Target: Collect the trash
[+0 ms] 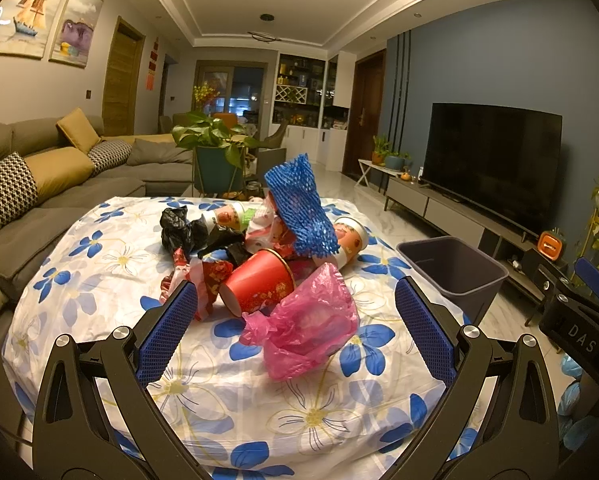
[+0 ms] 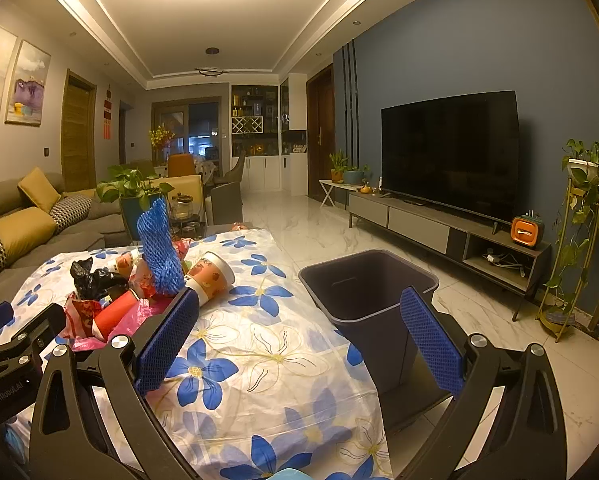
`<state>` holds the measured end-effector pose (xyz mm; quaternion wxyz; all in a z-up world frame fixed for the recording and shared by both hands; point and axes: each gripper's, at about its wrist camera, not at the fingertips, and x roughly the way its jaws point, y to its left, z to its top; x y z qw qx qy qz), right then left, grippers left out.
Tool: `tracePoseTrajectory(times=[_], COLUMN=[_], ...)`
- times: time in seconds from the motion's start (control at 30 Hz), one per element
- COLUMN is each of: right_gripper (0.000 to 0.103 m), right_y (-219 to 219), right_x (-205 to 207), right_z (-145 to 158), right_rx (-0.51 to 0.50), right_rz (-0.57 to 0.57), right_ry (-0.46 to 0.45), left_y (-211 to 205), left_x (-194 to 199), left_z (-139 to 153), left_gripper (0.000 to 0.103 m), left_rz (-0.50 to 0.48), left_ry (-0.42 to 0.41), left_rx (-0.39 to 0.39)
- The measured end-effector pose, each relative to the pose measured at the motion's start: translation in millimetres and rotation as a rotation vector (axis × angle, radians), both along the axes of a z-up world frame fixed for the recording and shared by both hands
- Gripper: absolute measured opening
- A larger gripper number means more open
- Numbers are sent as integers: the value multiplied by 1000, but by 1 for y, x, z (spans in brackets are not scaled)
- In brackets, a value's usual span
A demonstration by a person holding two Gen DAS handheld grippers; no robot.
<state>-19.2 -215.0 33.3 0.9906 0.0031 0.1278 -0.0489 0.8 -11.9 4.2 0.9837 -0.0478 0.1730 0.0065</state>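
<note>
- One trash pile sits mid-table on the floral tablecloth (image 1: pixel 99 264): three paper cups, namely a red cup (image 1: pixel 259 282) and two patterned cups (image 1: pixel 349 242) (the farther one half hidden), plus one blue foam net (image 1: pixel 301 208), one pink plastic bag (image 1: pixel 311 320), one black plastic bag (image 1: pixel 179 228).
- One dark trash bin (image 2: pixel 363 292) stands on the floor right of the table.
- Left gripper (image 1: pixel 295 324): jaws apart, empty, near the pink bag.
- Right gripper (image 2: pixel 299 336): jaws apart, empty.
- Only the right view shows the bin's whole interior.
</note>
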Motion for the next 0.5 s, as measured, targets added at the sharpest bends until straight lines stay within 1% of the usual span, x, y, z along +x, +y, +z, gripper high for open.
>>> tracePoseTrajectory(times=[0.5], right_gripper=[97], right_y=[0], right_x=[0], right_z=[1], right_rx=[0], right_rz=[0], right_ry=[-9], left_y=[1], left_x=[0], left_z=[0], left_gripper=[97], left_rz=[-1], left_ry=[-1], left_rx=[-2])
